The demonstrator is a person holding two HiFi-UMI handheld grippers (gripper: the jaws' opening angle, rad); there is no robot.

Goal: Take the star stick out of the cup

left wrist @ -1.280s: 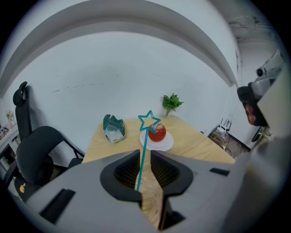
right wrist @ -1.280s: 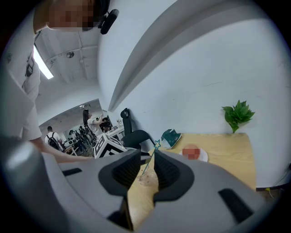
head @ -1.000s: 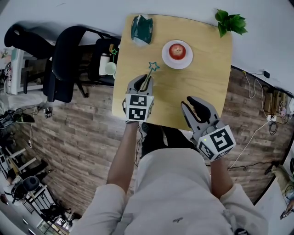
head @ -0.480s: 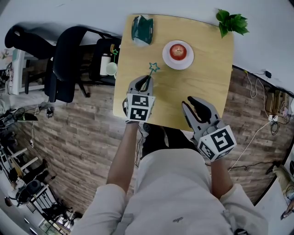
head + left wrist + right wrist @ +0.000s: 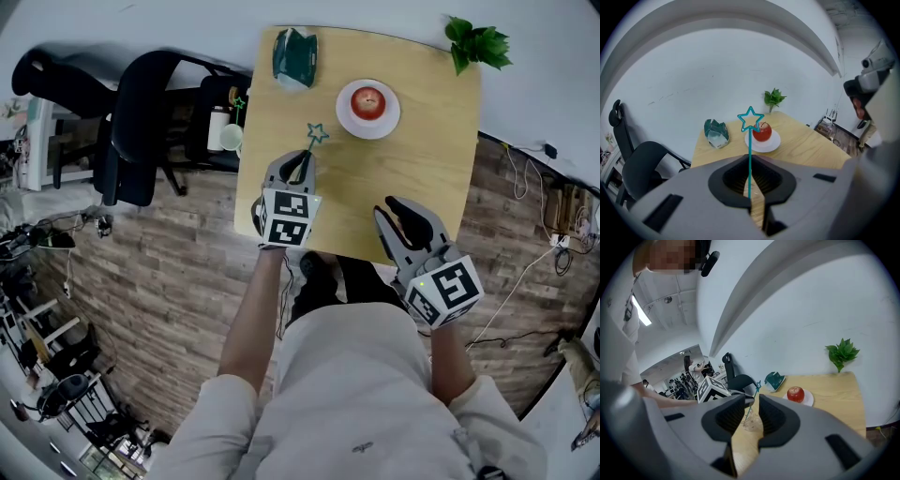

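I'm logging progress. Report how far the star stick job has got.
Done: the left gripper is shut on the star stick. In hand: the lift, with the stick's lower end seemingly in the clear cup. Left: pulling it clear. The right gripper is open and empty.

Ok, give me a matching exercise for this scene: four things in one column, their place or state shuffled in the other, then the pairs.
Things:
1. star stick
2. apple
3. plant
4. right hand-held gripper

Place or state:
A. open, holding nothing
B. on the white plate
C. clamped in the left hand-held gripper
D. by the far right corner of the table

Pairs: 1-C, 2-B, 3-D, 4-A
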